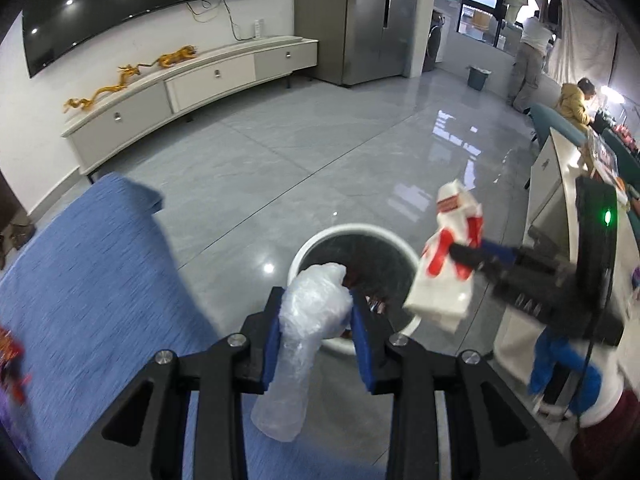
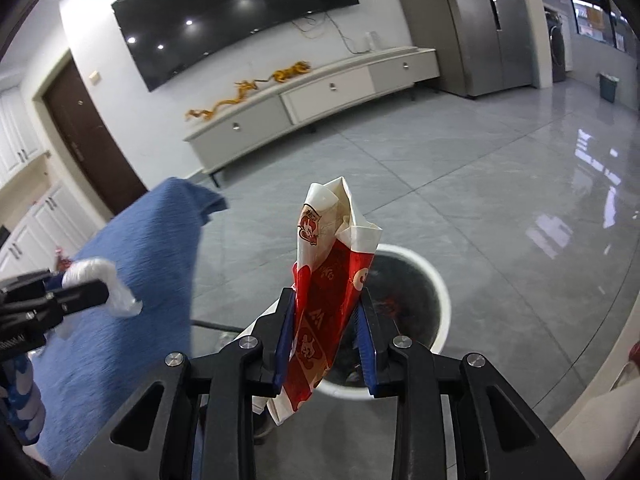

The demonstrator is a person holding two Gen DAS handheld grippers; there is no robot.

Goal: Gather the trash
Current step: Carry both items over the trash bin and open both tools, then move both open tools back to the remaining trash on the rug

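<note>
A crumpled clear plastic wrap point(image 1: 308, 320) is pinched between the blue pads of my left gripper point(image 1: 316, 300), which is shut on it above the near rim of a white trash bin point(image 1: 320, 238) with a dark liner. My right gripper point(image 2: 326, 300) is shut on a red and white paper bag point(image 2: 328, 256), held upright over the same bin point(image 2: 436, 280). In the left wrist view the right gripper point(image 1: 460, 258) and its paper bag point(image 1: 444, 276) hang at the bin's right edge. In the right wrist view the left gripper point(image 2: 100, 284) with the plastic wrap point(image 2: 120, 296) is far left.
A blue cloth-covered surface point(image 1: 80, 280) lies left of the bin. A white counter point(image 1: 548, 200) stands to the right. A TV cabinet point(image 1: 180, 92) lines the far wall, with a fridge point(image 1: 360, 20) and a small green bin point(image 1: 478, 78) beyond. Two people point(image 1: 528, 60) are far right.
</note>
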